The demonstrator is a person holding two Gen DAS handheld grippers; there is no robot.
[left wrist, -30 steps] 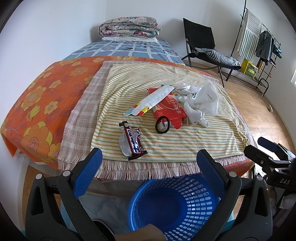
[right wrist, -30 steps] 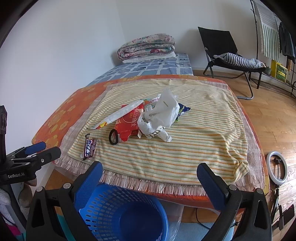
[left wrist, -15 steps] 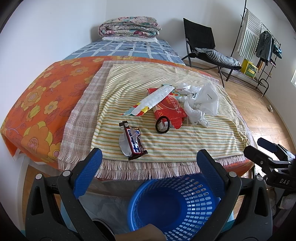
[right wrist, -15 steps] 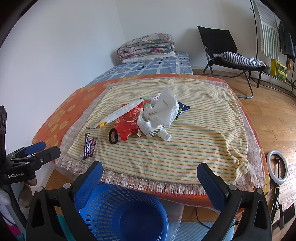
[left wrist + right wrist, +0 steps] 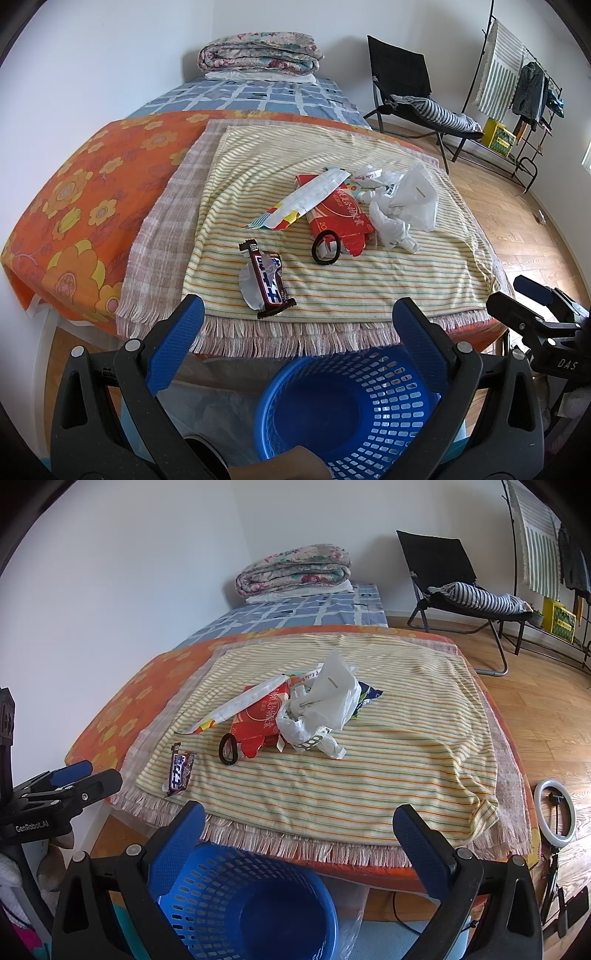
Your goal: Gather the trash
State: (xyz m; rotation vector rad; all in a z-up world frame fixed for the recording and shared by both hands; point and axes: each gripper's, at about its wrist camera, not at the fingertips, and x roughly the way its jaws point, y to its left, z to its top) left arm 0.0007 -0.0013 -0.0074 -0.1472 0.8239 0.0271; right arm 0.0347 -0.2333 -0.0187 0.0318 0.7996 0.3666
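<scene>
Trash lies on a striped cloth [image 5: 369, 280] on the bed: a candy bar wrapper [image 5: 267, 280] [image 5: 180, 768], a black hair tie [image 5: 325, 247] [image 5: 229, 750], a red carton [image 5: 341, 216] [image 5: 260, 716], a long white wrapper [image 5: 306, 199] [image 5: 240, 703] and a crumpled white plastic bag [image 5: 404, 205] [image 5: 325, 705]. An empty blue basket [image 5: 351, 406] [image 5: 243, 904] stands on the floor below the bed's near edge. My left gripper [image 5: 295, 325] and right gripper [image 5: 299, 830] are both open and empty, above the basket, short of the trash.
An orange flowered sheet [image 5: 74, 206] covers the bed's left. A folded quilt [image 5: 258, 55] lies at the far end. A black folding chair [image 5: 413, 85] and a clothes rack [image 5: 524, 88] stand at the right. A ring light [image 5: 557, 819] lies on the wooden floor.
The right wrist view has shifted slightly; the trash sits a touch lower and closer. Nothing else has moved.
</scene>
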